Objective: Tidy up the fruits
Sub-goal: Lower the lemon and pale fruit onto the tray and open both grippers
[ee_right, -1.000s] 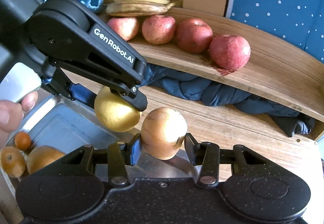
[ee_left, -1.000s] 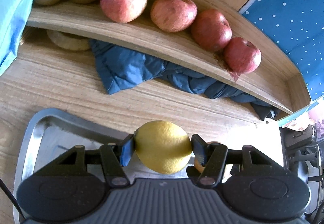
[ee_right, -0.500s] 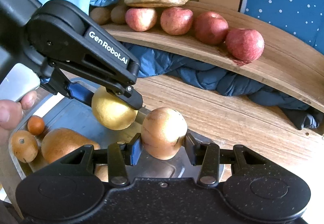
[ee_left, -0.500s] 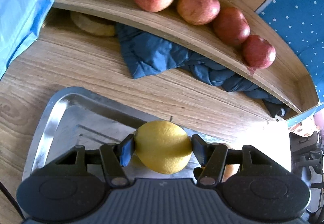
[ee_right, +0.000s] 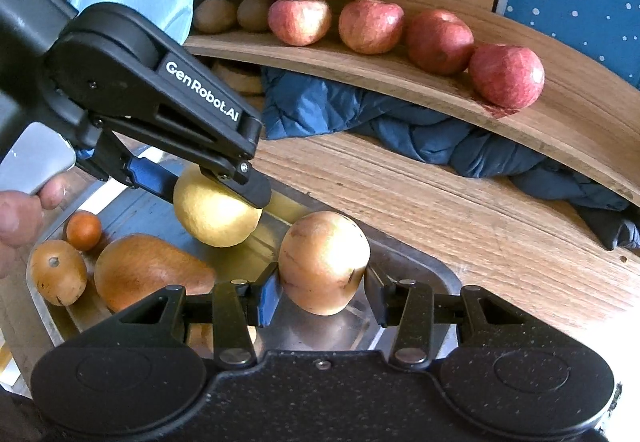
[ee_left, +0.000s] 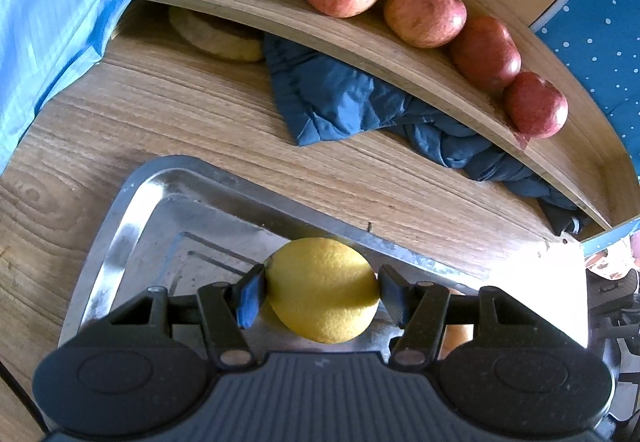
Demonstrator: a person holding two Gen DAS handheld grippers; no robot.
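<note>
Above the metal tray, the left gripper pinched a lemon and the right gripper pinched a tan round fruit, both lifted clear, likely bound for the wooden shelf beyond the tray, where apples already sat in a row.
</note>
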